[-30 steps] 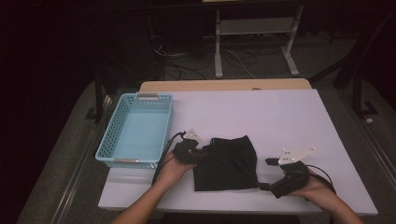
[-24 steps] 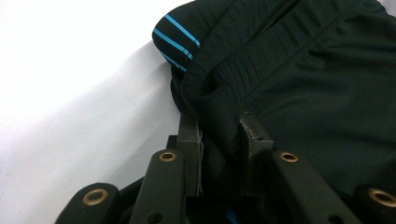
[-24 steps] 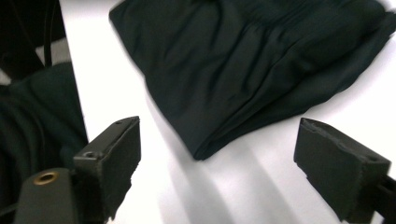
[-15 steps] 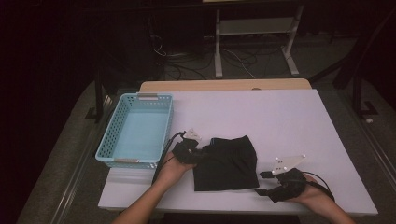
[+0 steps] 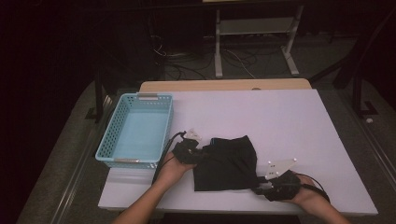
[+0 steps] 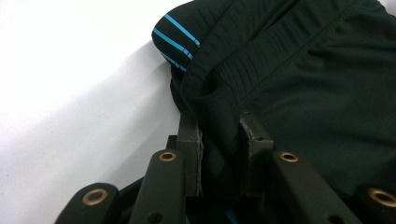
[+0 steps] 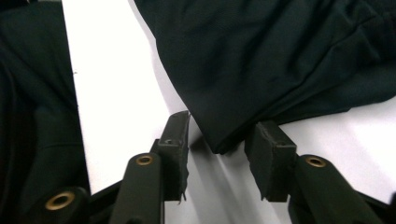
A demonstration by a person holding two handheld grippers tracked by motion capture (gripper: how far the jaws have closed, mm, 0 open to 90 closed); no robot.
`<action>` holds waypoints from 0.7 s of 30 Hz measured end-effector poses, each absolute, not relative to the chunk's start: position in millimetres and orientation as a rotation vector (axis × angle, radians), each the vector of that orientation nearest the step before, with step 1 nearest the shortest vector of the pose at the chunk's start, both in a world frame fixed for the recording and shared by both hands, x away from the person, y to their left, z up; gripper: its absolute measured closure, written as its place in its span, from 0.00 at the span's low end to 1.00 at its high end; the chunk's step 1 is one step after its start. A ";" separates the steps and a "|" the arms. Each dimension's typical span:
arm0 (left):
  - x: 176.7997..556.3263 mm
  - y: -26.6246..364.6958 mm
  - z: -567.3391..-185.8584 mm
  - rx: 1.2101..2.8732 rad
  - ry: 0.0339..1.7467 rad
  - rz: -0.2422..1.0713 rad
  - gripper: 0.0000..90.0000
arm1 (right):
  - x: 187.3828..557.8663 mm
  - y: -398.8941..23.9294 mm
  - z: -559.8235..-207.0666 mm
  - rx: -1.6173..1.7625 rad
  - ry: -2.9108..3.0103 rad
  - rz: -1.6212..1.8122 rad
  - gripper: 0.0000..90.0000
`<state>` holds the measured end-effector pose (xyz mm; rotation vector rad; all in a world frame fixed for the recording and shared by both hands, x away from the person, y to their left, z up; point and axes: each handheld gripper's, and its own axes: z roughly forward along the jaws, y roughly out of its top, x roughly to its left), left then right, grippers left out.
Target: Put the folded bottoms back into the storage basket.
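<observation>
A black garment (image 5: pixel 228 162) with thin blue stripes at its waistband lies folded flat near the table's front edge, just right of the blue basket, its far-left corner bunched.

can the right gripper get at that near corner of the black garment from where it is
Probably yes. The garment corner already lies between the right gripper pads, which have just been closing but don't yet press it. Only bare table lies around it. The left gripper pinches the waistband at the far side, well clear.

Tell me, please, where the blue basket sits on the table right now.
In the high view the blue basket sits at the table's left edge, just beyond the left gripper and left of the black garment.
</observation>
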<state>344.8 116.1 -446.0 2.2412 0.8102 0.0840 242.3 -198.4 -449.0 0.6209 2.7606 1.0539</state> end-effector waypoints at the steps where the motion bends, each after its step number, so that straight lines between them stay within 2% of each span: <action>1: 344.7 115.9 -446.0 2.240 0.811 0.084 0.82 | 242.4 -197.6 -449.0 0.611 2.760 1.052 0.67; 11: 345.3 116.3 -446.1 2.239 0.813 0.078 0.82 | 247.5 -193.9 -448.6 0.608 2.762 1.060 0.87; 21: 345.7 116.2 -446.1 2.237 0.815 0.074 0.82 | 252.2 -196.8 -443.3 0.635 2.756 1.140 0.89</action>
